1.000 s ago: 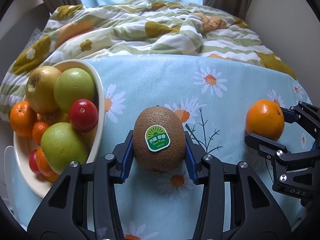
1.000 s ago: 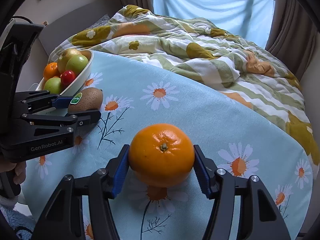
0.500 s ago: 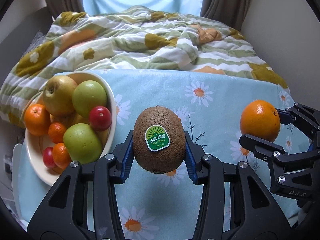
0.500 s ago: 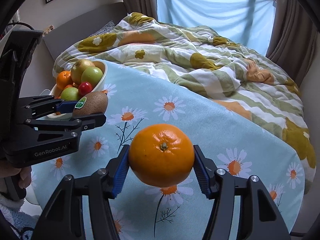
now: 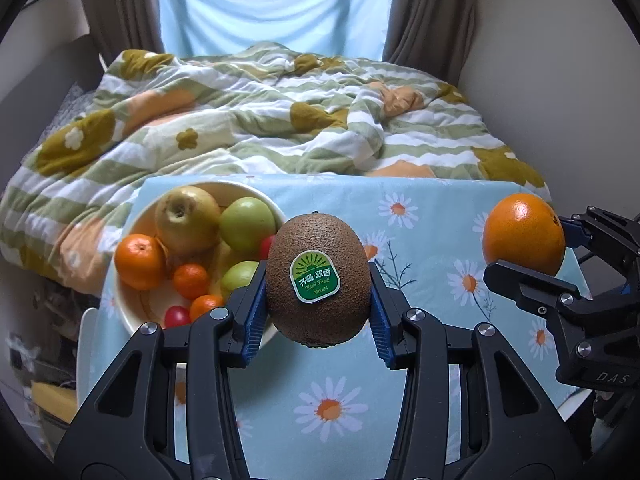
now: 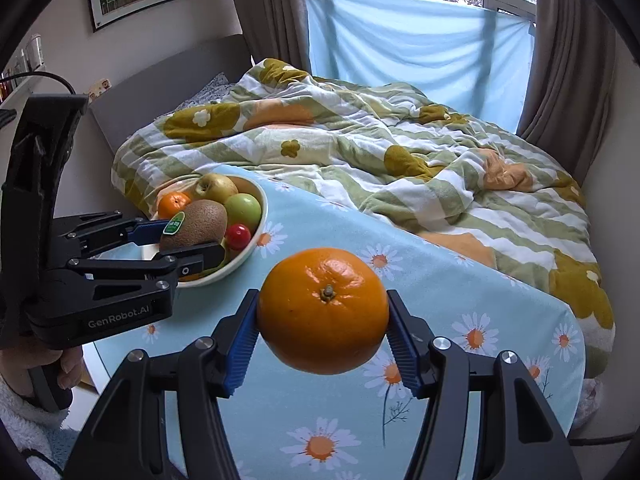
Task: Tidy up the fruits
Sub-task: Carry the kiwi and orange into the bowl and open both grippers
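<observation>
**Two fruits in the air, heading for the bowl**

While both fruits are hanging clear of the daisy tablecloth [image 5: 420, 216], the person is carrying them toward the white bowl [image 5: 132, 320] at the left end of the table, so the step in hand looks like the carry, with the drop still to come.

The left gripper [image 5: 318, 304] is clamping a kiwi [image 5: 318, 284] between its blue pads [image 5: 254, 320], sticker facing the camera, pads pressing on both flanks at the widest part. Seen from the right wrist view, that kiwi is hovering right at the near rim of the bowl, in front of the green apple [image 6: 243, 210] and red cherry tomato [image 6: 238, 236].

The right gripper [image 6: 322, 332] is gripping an orange [image 6: 322, 310] the same way, stem up toward the camera, and is sitting further right, well apart from the bowl.

Next, I judge, the kiwi is needing a free hollow among the piled fruit, then a gentle lowering before the pads are opening; the bowl is already crowded, so anything dropped could roll out. The orange is having to wait its turn or approach from the far side.
</observation>
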Demonstrator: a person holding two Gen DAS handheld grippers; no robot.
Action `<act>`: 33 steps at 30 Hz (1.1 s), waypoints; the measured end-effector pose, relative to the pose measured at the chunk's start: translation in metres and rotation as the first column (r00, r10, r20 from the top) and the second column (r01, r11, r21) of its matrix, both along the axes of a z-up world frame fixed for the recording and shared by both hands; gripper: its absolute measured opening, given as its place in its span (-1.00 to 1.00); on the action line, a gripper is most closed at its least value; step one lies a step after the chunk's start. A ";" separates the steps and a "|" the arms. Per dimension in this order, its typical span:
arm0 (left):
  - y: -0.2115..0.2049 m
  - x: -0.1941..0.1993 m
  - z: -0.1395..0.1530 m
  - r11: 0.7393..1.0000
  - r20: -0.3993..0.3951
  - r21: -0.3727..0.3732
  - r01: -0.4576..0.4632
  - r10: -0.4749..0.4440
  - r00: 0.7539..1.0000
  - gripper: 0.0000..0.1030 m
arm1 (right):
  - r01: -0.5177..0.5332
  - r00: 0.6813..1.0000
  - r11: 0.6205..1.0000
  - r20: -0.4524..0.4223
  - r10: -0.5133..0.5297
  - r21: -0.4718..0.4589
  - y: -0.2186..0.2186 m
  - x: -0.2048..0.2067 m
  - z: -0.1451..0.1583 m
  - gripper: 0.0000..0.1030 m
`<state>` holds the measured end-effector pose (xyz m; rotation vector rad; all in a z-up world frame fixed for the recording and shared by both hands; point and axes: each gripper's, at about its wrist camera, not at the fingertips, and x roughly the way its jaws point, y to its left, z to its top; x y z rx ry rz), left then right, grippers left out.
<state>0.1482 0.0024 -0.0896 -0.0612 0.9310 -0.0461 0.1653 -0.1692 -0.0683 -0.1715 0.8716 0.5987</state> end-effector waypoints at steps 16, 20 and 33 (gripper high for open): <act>0.114 -0.017 -0.007 1.000 -0.014 0.008 0.026 -0.025 1.000 -0.02 | 0.070 0.997 0.997 -0.024 -0.069 0.036 0.096 -0.020 0.005 0.09; 0.134 -0.010 -0.026 0.998 -0.023 0.019 0.060 -0.059 0.998 -0.02 | 0.098 0.995 0.995 -0.037 -0.096 0.030 0.117 -0.018 -0.006 0.09; 0.141 0.006 -0.071 0.977 -0.023 0.055 0.207 -0.206 0.978 -0.01 | 0.217 0.974 0.976 -0.067 -0.215 0.026 0.139 -0.014 -0.033 0.09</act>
